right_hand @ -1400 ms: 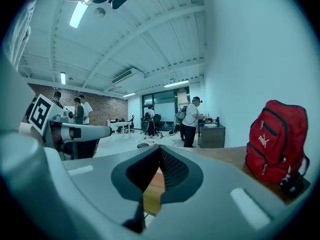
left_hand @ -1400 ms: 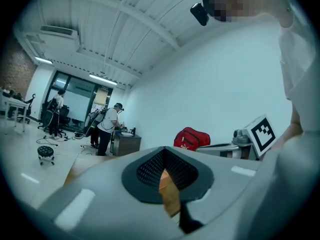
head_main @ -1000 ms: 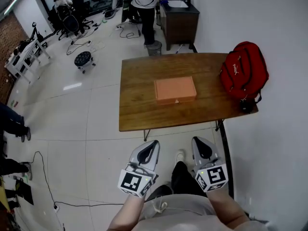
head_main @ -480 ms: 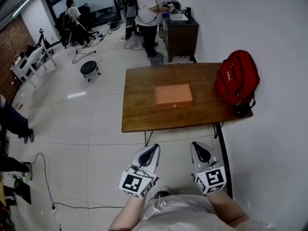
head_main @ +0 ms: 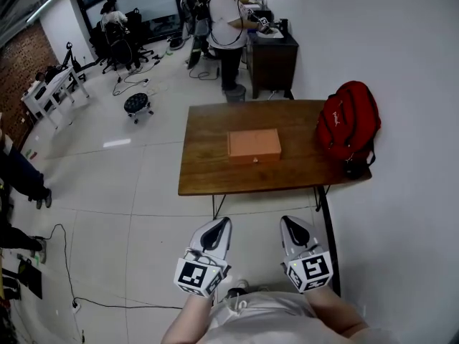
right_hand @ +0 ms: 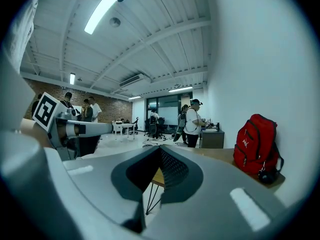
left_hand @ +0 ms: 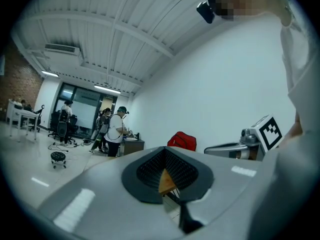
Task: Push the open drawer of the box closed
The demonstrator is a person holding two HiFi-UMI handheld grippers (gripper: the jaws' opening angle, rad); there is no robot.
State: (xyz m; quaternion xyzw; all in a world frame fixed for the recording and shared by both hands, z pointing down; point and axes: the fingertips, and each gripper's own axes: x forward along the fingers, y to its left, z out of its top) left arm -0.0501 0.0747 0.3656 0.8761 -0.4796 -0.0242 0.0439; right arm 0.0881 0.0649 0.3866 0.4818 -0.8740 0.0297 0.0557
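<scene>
while the person stands back from the table (head_main: 208,172), both grippers are held low, just in front of the body, well apart from anything on it. the left gripper (head_main: 216,227) has its jaws pressed together with nothing between them; only a small v-shaped notch shows at the tips. the right gripper (head_main: 293,226) is the same, jaws together and empty. the two sit side by side, near each other but not touching, tips aimed toward the table.

the box (head_main: 254,145) lies flat near the middle of the tabletop, long side facing the person. from this height i cannot tell whether its drawer sticks out. a backpack (head_main: 349,129) rests at the table's right end, apart from the box. beyond the table a person (head_main: 229,26) stands at a cabinet (head_main: 273,54).
</scene>
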